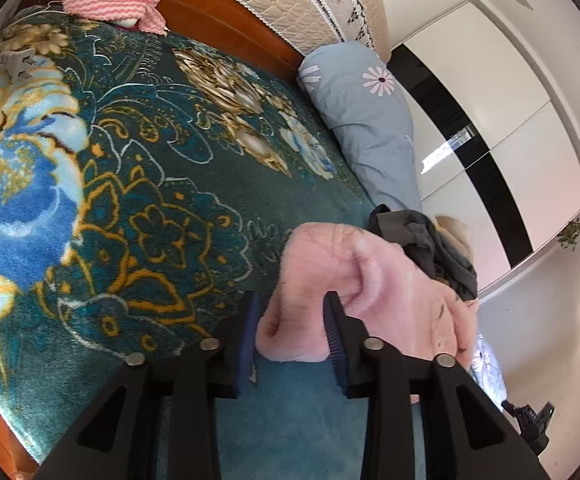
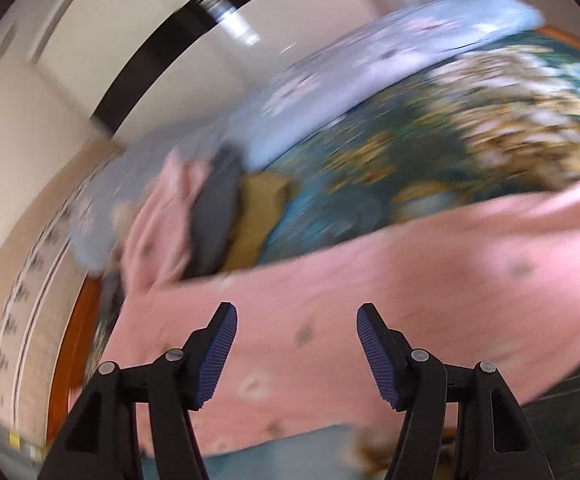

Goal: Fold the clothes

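Left gripper (image 1: 292,320): fingers parted, a rolled corner of the pink garment (image 1: 370,280) lying between them; the pads do not visibly press it. Right gripper (image 2: 296,350): fingers released and empty, above the same garment spread on the bed (image 1: 149,168); that view is blurred. At 2 o'clock beyond, a dark garment (image 1: 430,248) lies heaped against the blue pillow (image 1: 362,120). Risk: the loose corner may slip free and unroll the fold. No containers are visible.
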Action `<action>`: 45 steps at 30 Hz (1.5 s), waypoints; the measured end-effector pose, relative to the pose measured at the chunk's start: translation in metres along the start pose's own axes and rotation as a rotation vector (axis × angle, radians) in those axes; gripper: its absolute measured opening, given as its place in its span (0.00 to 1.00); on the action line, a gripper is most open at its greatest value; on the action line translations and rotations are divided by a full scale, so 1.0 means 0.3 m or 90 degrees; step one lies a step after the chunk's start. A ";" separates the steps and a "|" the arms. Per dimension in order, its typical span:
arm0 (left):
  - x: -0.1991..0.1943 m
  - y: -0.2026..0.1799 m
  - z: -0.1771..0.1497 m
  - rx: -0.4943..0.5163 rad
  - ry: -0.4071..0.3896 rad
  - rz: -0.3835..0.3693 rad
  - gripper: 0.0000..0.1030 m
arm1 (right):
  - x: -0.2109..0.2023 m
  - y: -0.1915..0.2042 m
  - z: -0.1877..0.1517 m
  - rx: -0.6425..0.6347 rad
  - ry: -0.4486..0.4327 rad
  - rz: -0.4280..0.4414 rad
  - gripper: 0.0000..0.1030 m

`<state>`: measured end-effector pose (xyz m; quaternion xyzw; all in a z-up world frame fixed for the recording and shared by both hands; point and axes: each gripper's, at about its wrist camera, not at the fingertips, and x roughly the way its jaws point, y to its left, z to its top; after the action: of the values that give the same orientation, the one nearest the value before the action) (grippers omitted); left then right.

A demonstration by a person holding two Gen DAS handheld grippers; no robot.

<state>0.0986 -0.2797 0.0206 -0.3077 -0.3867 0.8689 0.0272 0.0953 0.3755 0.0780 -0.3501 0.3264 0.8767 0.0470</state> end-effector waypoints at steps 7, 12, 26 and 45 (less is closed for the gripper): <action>0.052 -0.061 -0.030 0.079 0.052 0.057 0.41 | 0.222 0.286 -0.221 -0.145 0.133 0.076 0.64; 0.098 -0.082 -0.052 0.112 0.077 0.111 0.34 | 0.279 0.348 -0.262 -0.171 0.146 0.066 0.65; 0.103 -0.072 -0.023 0.096 0.054 0.112 0.34 | 0.410 0.666 0.030 -0.312 0.055 0.001 0.66; 0.122 -0.079 0.002 0.102 0.028 0.128 0.34 | 0.509 0.675 -0.043 -0.335 0.132 0.059 0.23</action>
<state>0.0641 -0.2531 0.0184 -0.3610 -0.2830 0.8882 -0.0269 -0.0746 0.1870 0.0820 -0.4228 0.1066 0.8920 -0.1190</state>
